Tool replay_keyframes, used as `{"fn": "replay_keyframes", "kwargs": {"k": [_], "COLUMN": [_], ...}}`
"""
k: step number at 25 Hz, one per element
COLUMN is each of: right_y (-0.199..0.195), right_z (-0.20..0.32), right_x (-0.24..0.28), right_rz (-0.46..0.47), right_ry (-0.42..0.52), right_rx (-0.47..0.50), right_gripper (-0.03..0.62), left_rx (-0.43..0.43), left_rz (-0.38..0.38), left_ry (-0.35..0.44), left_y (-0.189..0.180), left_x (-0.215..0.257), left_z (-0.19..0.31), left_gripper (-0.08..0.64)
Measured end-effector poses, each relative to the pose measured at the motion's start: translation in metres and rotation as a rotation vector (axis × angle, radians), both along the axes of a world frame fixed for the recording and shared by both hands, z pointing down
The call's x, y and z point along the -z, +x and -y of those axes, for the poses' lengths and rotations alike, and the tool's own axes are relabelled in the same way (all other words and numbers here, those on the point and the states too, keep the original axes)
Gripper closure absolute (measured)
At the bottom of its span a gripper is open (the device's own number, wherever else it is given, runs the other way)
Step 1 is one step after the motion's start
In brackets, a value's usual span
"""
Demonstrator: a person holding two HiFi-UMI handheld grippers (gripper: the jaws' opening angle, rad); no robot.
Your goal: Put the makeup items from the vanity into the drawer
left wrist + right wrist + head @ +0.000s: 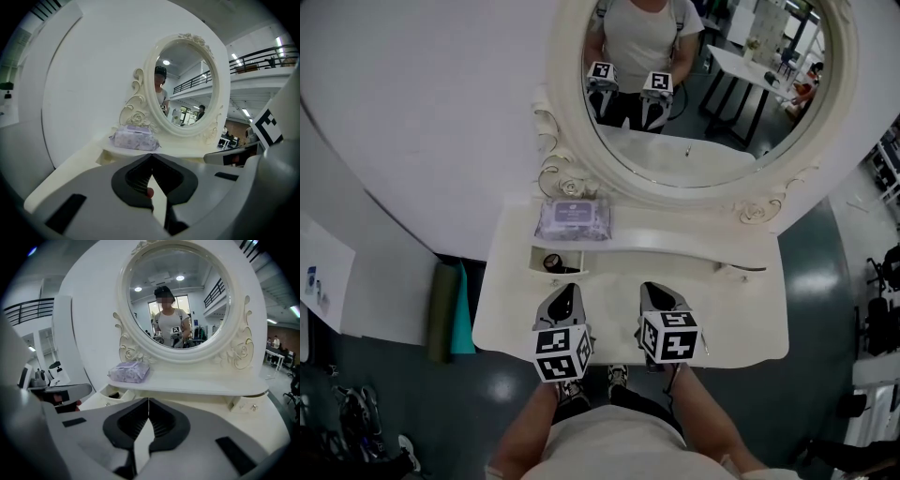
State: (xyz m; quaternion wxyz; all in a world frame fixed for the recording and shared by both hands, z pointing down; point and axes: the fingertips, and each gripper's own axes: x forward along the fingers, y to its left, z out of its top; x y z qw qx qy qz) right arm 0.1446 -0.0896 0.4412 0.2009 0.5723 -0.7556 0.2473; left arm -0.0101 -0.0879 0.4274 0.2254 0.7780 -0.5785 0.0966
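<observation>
A lilac pack of wipes lies on the left of the cream vanity's upper shelf. Below it a small drawer stands open with a dark round item inside. My left gripper hovers over the tabletop just in front of that drawer, its tips together. A small reddish spot shows low in the gap behind them; I cannot tell what it is. My right gripper hangs beside it over the middle of the tabletop, shut and empty.
A big oval mirror in a carved frame rises behind the shelf against a white wall. A second small drawer on the right is closed. A green roll stands on the floor left of the vanity.
</observation>
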Motion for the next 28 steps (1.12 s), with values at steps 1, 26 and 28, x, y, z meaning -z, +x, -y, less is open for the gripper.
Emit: {"fn": "replay_keyframes", "kwargs": {"k": [1,26,28], "right_y": [0.006,0.179,0.184], "right_z": [-0.002,-0.130,-0.138], "right_x": [-0.001,-0.079,-0.085], "right_rz": [-0.003,-0.029,-0.025], "right_ry": [-0.002,-0.187,-0.204], "right_rx": [-0.014,-0.485,-0.493], "right_gripper": [0.572,0.571,0.571], "left_rx": [-0.014,-0.557,-0.579], "left_rz": [-0.002,0.026,0.028], "left_ry": [-0.004,-0.198,-0.215], "left_y": [0.005,0.212,0.220], "left_x": [-0.002,-0.087,-0.094], "left_z": [0.001,-0.043,-0.050], "left_gripper": [0.549,0.549,0.550]}}
